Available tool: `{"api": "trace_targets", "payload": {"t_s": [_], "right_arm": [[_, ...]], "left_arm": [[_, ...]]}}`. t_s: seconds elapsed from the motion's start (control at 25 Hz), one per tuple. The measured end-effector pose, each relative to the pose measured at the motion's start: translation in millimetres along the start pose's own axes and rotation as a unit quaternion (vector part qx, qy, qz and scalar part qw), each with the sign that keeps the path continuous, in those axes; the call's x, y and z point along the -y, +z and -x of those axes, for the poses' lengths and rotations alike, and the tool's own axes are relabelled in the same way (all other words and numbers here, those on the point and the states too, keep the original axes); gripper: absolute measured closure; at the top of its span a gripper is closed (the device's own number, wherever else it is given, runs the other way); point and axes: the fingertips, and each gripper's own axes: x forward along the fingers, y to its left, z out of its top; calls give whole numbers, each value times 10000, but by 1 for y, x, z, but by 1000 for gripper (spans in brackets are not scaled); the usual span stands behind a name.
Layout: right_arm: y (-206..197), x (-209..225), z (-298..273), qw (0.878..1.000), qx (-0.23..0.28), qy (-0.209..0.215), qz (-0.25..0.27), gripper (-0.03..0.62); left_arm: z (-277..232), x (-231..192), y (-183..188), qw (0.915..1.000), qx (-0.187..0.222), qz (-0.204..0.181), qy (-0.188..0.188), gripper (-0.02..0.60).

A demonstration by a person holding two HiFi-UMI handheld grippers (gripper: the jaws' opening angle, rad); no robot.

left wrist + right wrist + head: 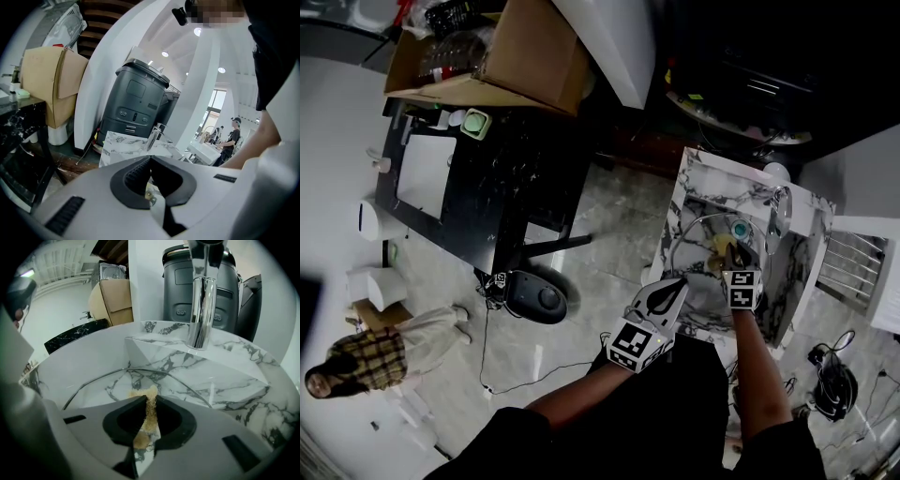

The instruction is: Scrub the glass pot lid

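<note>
1. The glass pot lid [701, 236] is located inside the marble sink [697, 174], at the right of the scene. In the right gripper view its metal rim is seen as an arc across the sink wall [89, 359], and the marble veining is seen through the glass [117, 386]. A teal knob [739, 228] is seen at the lid's centre.

2. The right gripper [734, 253] is lowered into the sink over the lid. Its jaws are closed on a tan fibrous scrubber [150, 405], which is pinched between the pads and protrudes past the tips. In the head view the scrubber [721, 247] is placed against the glass just left of the knob.

3. The left gripper [679, 283] is held at the near left edge of the sink, beside the lid's rim. In its own view the jaws [150, 159] are drawn together with the tips meeting. No object is seen protruding beyond them. Whether the rim is touched cannot be determined.

4. A chrome faucet [202, 301] is mounted at the far side of the sink, above the lid. A dark grey bin [135, 104] is positioned behind it.

5. A black table [511, 164] and a cardboard box [530, 47] are located to the far left. A person [370, 361] is seen at the near left.
</note>
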Motion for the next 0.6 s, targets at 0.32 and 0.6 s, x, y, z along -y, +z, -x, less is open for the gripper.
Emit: {"api": "trace_targets", "payload": {"t_s": [0.32,0.6], "right_arm": [[-12,19,7,9997,-29,-158,-192,530],[-20,34,12,9996,-31,-182,-202,530]], "left_arm": [[-1,11,-4,10000,9,-23,87,565],[-2,24,-1,9998,69,5,163,565]]}}
